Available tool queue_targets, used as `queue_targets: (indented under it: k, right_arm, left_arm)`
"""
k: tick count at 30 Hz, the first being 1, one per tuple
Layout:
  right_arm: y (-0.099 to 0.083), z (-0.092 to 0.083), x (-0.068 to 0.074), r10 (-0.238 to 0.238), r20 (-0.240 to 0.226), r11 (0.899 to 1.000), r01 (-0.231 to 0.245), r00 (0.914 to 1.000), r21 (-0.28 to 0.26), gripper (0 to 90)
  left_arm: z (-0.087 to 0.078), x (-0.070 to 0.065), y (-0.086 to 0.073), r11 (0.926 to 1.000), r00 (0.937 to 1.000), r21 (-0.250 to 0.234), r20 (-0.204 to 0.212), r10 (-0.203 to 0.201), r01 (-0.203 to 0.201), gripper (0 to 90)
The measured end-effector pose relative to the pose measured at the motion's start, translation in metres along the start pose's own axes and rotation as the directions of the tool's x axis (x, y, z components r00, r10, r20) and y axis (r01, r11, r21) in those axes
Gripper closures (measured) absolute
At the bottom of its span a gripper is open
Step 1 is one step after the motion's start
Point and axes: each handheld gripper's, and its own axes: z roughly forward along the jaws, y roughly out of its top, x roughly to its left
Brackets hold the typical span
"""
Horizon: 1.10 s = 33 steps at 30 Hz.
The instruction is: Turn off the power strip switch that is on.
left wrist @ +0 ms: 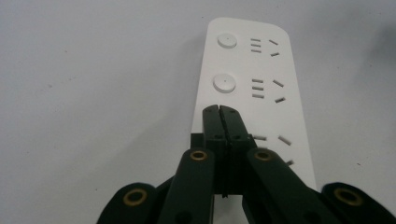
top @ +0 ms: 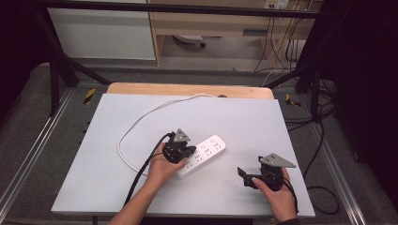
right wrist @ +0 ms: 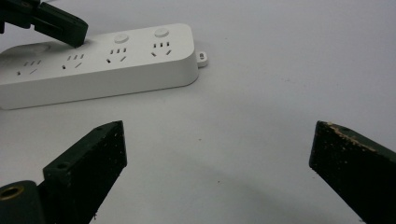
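**Left gripper closed over the power strip, right gripper wide apart beside it**

A white power strip (top: 202, 155) lies flat on the pale grey surface (top: 244, 117), a little toward the person's side of its middle, set at a slant. Its white cord (top: 136, 123) loops away to the left and runs off toward the far wooden edge.

The left gripper (top: 187, 153) sits over the nearer end of the strip. In the left gripper view its two black jaws are pressed together with nothing between them, tips (left wrist: 219, 111) resting on or just above the strip's top face, just short of the nearer of two round buttons (left wrist: 224, 83). Whether the tips actually touch the plastic cannot be told.

The right gripper (top: 242, 172) is held to the right of the strip, apart from it, low over bare surface. In the right gripper view its jaws stand wide open and empty, with the strip (right wrist: 100, 63) lying across the view beyond them.
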Motion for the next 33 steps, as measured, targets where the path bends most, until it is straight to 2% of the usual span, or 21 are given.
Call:
queue_targets:
  k: [24, 28, 33]
  right_arm:
    - [-0.0005, 0.0011, 0.0006, 0.000, -0.001, 1.000, 0.000, 1.0000, 0.003, 4.7]
    - [-0.0004, 0.0012, 0.0005, 0.002, 0.000, 1.000, -0.002, 1.0000, 0.006, 4.7]
    - [-0.0004, 0.0015, 0.0008, -0.004, 0.000, 1.000, 0.004, 1.0000, 0.005, 4.7]
  left_arm:
    - [0.0004, -0.0017, 0.0003, 1.0000, 0.9999, 0.004, -0.012, 0.007, -0.007, 90.0]
    - [0.0004, -0.0026, 0.0003, 0.9999, 0.9997, 0.007, -0.018, 0.015, -0.015, 90.0]
    - [0.0007, -0.0059, 0.0010, 0.9989, 0.9983, 0.019, -0.038, 0.044, -0.043, 90.0]
